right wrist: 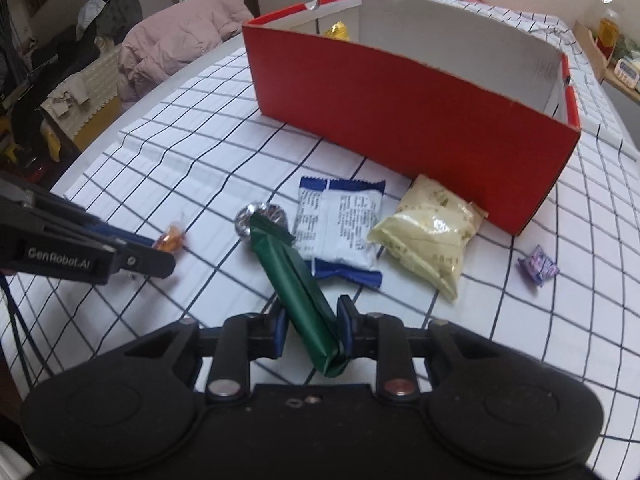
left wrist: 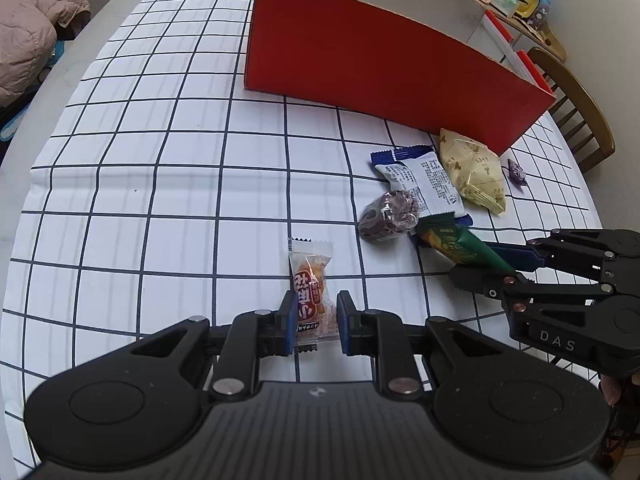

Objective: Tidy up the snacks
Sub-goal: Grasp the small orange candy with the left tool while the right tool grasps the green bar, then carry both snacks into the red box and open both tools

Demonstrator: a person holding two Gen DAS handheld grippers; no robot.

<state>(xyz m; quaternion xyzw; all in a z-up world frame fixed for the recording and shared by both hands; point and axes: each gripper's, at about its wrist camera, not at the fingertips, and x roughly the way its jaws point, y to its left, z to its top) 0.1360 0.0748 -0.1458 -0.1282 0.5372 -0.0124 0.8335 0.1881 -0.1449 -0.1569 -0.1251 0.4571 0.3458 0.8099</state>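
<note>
A clear-wrapped orange snack (left wrist: 311, 294) with red lettering lies lengthwise between the left claw's (left wrist: 313, 322) blue pads. A long dark green packet (right wrist: 294, 280) is pinched at its near end, tilted up and away, its far tip over a round foil-wrapped sweet (right wrist: 264, 220). Beside these lie a white-and-blue sachet (right wrist: 340, 228), printed side up, and a pale yellow pouch (right wrist: 428, 232) touching the red box (right wrist: 400, 100). A small purple candy (right wrist: 538, 266) lies apart, and a gold-wrapped piece (right wrist: 338, 31) sits inside the box.

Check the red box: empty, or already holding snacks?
Not empty. The red box is open-topped, and a yellow wrapped snack shows inside by its far wall. The near wall hides the rest of the floor.
</note>
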